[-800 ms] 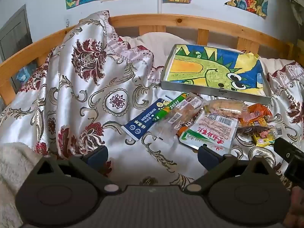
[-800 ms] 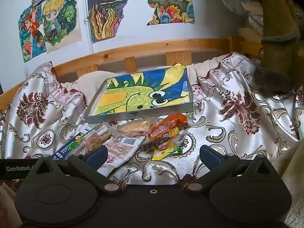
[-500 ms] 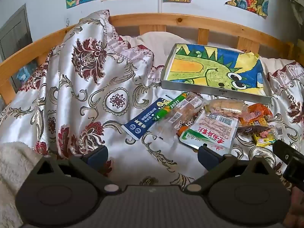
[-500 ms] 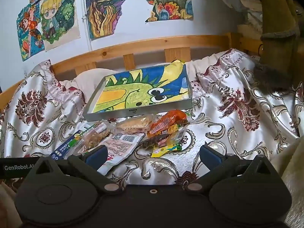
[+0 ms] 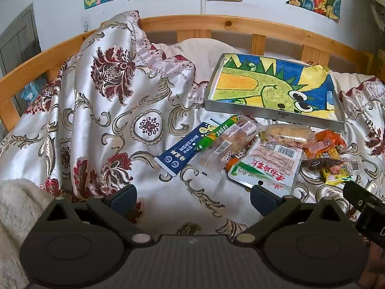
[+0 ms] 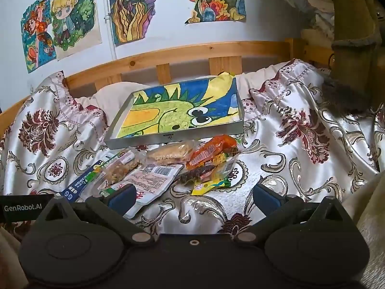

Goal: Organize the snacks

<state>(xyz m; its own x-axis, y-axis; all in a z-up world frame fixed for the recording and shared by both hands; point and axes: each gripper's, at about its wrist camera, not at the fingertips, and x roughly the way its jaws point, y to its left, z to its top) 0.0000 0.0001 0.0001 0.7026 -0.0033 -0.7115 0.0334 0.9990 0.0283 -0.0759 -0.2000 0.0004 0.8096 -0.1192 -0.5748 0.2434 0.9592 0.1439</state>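
Left wrist view: the left tool (image 5: 192, 196) hangs over the bed's satin cover (image 5: 103, 130), tipped downward, jaws spread as wide as they go and nothing between them. The snacks lie in a loose heap at about 1 o'clock from it, just in front of the tray (image 5: 272, 114) lined with a dinosaur drawing. Nearest is the white pouch with red lettering (image 5: 269, 162), its edge close to the right-hand finger. The blue stick pack (image 5: 185, 150) lies at 12 o'clock, a green sausage stick (image 5: 214, 133) overlapping it. All look light, thin and crinkly; the film is probably slippery, so a pinch across a sealed edge seems safest.

Right wrist view: the right tool (image 6: 192, 196) also tilts down, fully open and empty. The heap sits at 11 to 12 o'clock: an orange packet (image 6: 211, 150), a clear-wrapped cake (image 6: 170, 154) that would likely crush under a hard squeeze, a yellow sachet (image 6: 209, 185). The white pouch partly passes behind the left-hand finger, though not gripped.
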